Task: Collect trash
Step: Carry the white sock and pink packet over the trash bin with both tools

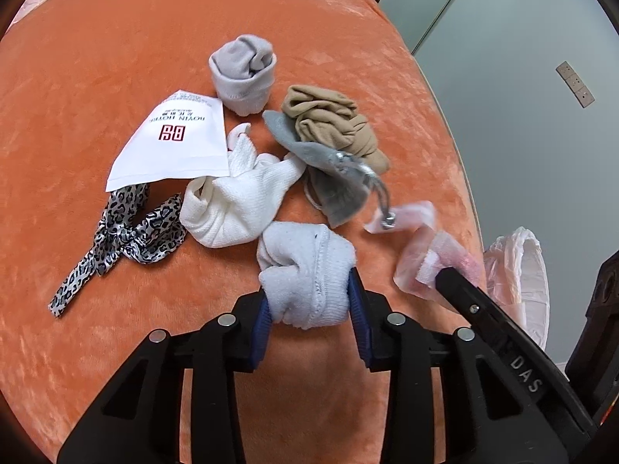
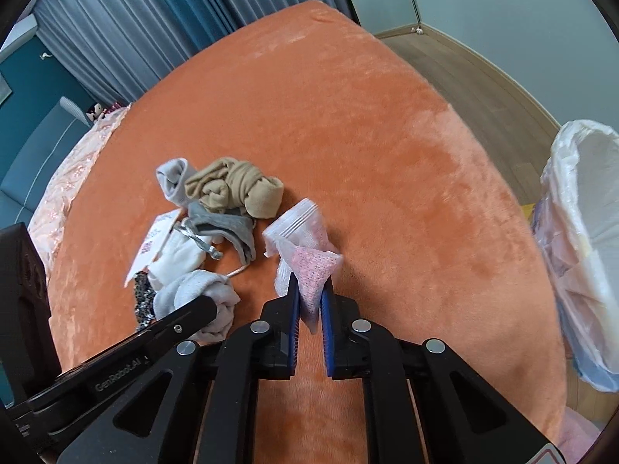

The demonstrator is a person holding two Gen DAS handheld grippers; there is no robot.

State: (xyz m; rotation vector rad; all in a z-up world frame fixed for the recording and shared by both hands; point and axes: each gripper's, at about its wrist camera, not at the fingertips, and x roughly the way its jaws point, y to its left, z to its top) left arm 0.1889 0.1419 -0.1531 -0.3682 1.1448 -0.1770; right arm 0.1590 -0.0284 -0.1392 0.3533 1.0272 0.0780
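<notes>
Clearly readable writing appears in three places: a white paper sachet [image 1: 174, 143] printed, upside down to the camera, with "HOYIN HOTEL" above a red square logo and small lines too fine to read; the letters "DAS" on the black arm of the right tongs [image 1: 450, 274] as seen from the left wrist view; and "GenRobot.AI" on the arm of the left tongs [image 2: 205, 303] as seen from the right wrist view. Everything lies on an orange plush bed [image 1: 96, 77]. The left tongs [image 1: 311, 301] are clamped on a pale balled white sock [image 1: 305, 266] near the bed's front edge, their blue pads pressing its two sides. The right tongs [image 2: 309, 297] are clamped on a pink dotted plastic wrapper [image 2: 305, 255], a piece of trash held just above the bed surface; the same wrapper [image 1: 421, 247] shows at the right of the left wrist view. Beyond them sits a loose cluster: one rolled light grey sock [image 1: 243, 73], one bundle of tan stockings [image 1: 332, 120], one flat grey sock [image 1: 332, 178] with a silver hair clip [image 1: 359, 172] lying on it, one white knitted sock [image 1: 236, 197], and one leopard-print ribbon bow [image 1: 127, 232] partly tucked under the sachet. One bin lined with a white plastic bag [image 2: 584, 239] stands on the floor just beside the bed's right edge.
</notes>
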